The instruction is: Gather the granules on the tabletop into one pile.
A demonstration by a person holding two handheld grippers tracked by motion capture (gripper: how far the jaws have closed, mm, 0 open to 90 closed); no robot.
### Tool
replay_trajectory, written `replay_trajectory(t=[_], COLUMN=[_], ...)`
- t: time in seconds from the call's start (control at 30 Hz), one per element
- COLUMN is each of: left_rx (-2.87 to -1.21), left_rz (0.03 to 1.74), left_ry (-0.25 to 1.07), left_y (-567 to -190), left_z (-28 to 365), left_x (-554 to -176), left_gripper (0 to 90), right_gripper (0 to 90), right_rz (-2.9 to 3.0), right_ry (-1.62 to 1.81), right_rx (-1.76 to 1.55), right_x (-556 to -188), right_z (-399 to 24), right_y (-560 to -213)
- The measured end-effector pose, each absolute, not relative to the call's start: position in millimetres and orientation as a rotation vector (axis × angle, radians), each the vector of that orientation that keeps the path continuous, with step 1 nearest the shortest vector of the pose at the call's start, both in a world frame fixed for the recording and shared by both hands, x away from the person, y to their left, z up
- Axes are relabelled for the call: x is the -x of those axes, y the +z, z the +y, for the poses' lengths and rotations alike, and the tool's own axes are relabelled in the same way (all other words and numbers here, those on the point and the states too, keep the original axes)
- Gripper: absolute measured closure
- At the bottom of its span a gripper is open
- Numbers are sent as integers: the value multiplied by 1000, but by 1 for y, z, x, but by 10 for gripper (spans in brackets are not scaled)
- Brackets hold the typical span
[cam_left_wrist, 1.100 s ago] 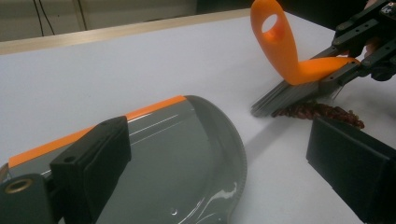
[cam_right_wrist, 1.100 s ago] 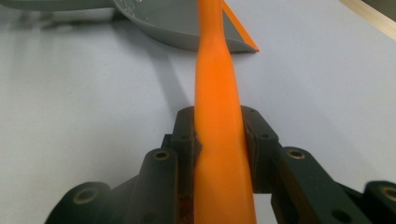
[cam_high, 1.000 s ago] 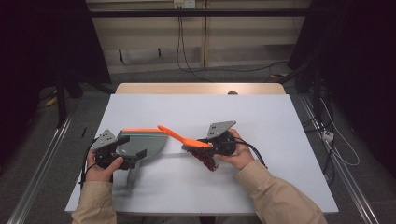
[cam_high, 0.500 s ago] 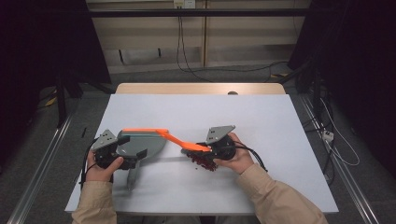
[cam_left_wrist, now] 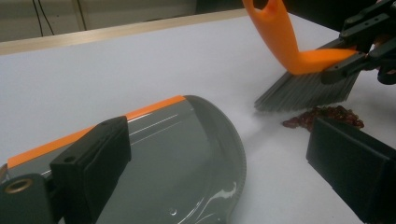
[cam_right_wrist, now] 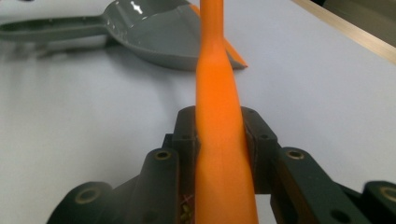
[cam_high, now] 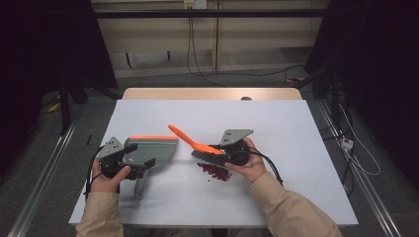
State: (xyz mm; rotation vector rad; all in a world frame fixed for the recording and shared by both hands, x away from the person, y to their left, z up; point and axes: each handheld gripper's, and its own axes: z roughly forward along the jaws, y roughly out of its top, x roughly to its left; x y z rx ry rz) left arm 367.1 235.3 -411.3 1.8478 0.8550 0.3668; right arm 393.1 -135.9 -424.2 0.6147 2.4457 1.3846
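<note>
A grey dustpan [cam_high: 157,149] with an orange front strip lies flat on the white table, its handle running back toward the near edge. My left gripper [cam_high: 141,155] is open. Its jaws stand wide apart over the pan's rear in the left gripper view, where my left gripper [cam_left_wrist: 219,144] has the dustpan [cam_left_wrist: 187,154] beneath it. My right gripper [cam_high: 215,149] is shut on an orange brush [cam_high: 190,140], whose grey bristles hang just above a small pile of dark red bits [cam_high: 215,171]. In the right gripper view my right gripper [cam_right_wrist: 219,126] clamps the brush [cam_right_wrist: 217,93], with the dustpan [cam_right_wrist: 159,32] beyond.
The white table [cam_high: 276,123] has free room at the back and right. A wooden strip [cam_high: 212,94] borders its far edge. Cables run on the floor behind and at the right. Metal rails [cam_high: 44,177] flank the table.
Half a second ago the brush handle lay lower, over the pan's orange strip. Now it points up and left again. Both hands have stayed in place.
</note>
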Motion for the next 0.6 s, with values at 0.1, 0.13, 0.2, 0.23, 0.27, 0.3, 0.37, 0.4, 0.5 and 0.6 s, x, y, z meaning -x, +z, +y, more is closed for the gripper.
replay_trajectory(t=[0.1,0.13,0.2,0.23,0.27,0.3,0.37,0.4,0.5,0.6], left_rx=[-1849,-1849,-1847,-1845,-1848,-1848,-1846,-1845,-1846,-1844], left_rz=[853,853,855,856,854,855,856,854,855,856], left_ry=[366,366,367,367,368,370,369,370,373,372], left_y=[-411,-411,-411,-411,-411,-411,-411,-410,-410,-410], left_z=[235,235,235,235,235,235,235,236,236,237], left_x=[-367,-367,-367,-367,-367,-367,-367,-367,-366,-366], left_gripper=[64,64,64,65,65,65,64,65,65,65], right_gripper=[713,713,713,713,713,713,713,712,713,713], right_rz=[2425,2423,2414,2407,2399,2390,2367,2364,2351,2349], right_ry=[1398,1403,1428,1443,1452,1481,1545,1563,1591,1583], right_rx=[-649,-645,-694,-721,-749,-795,-874,-897,-976,-1040], right_x=[-392,-391,-389,-387,-386,-383,-378,-376,-368,-365], right_z=[-137,-137,-137,-136,-136,-134,-130,-127,-114,-104], right_y=[-419,-418,-414,-412,-410,-408,-406,-406,-410,-419])
